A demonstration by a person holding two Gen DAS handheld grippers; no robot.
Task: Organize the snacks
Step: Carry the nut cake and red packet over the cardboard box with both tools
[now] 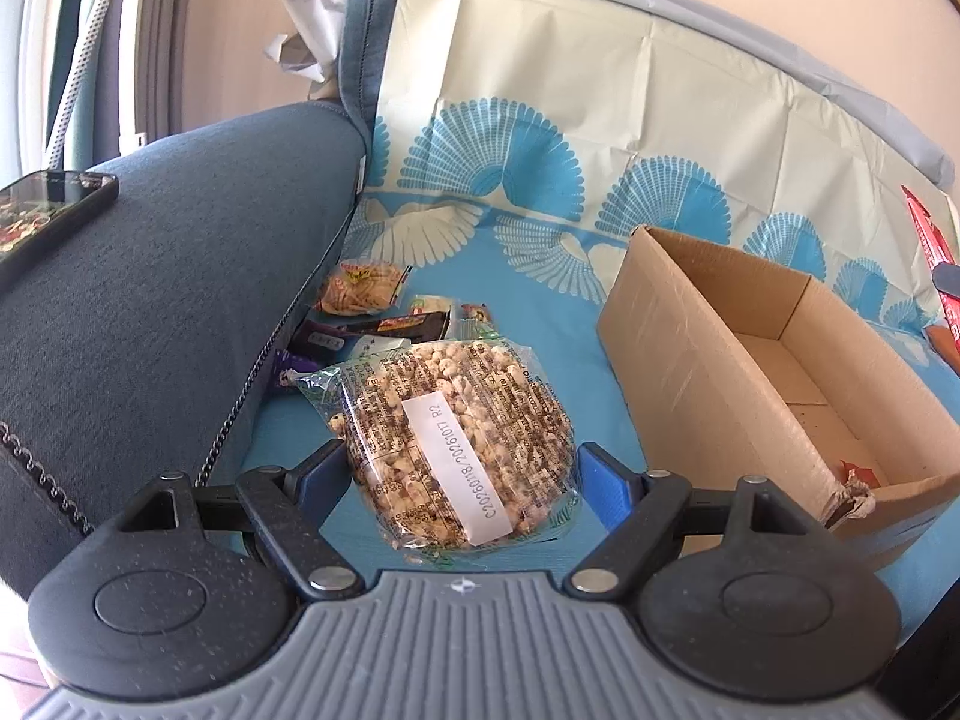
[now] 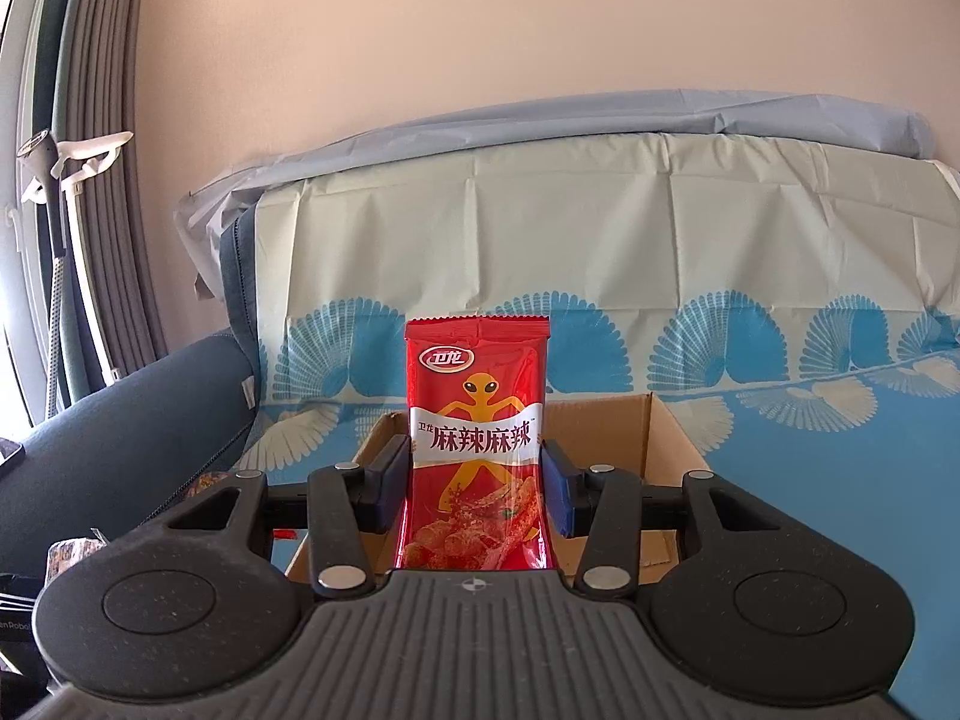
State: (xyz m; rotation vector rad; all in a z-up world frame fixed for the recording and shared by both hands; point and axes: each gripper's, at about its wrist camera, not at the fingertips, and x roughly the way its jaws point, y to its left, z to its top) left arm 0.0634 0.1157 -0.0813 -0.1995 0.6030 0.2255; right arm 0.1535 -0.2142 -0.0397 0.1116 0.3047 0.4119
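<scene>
A clear packet of puffed-grain cake [image 1: 462, 438] with a white label lies on the blue cloth between the fingers of my left gripper [image 1: 462, 477]. The jaws are wide and do not press it. A cardboard box [image 1: 774, 384] stands open to its right. My right gripper [image 2: 477, 483] is shut on a red spicy-snack packet [image 2: 477, 438], held upright above the near end of the same box [image 2: 630, 438]. The red packet also shows at the right edge of the left wrist view [image 1: 933, 252].
Several small snack packets [image 1: 384, 306] lie beyond the cake, against the blue sofa arm [image 1: 168, 276]. A phone [image 1: 42, 216] rests on that arm. A small orange wrapper [image 1: 858, 474] lies inside the box. A patterned cloth [image 2: 660, 276] covers the sofa back.
</scene>
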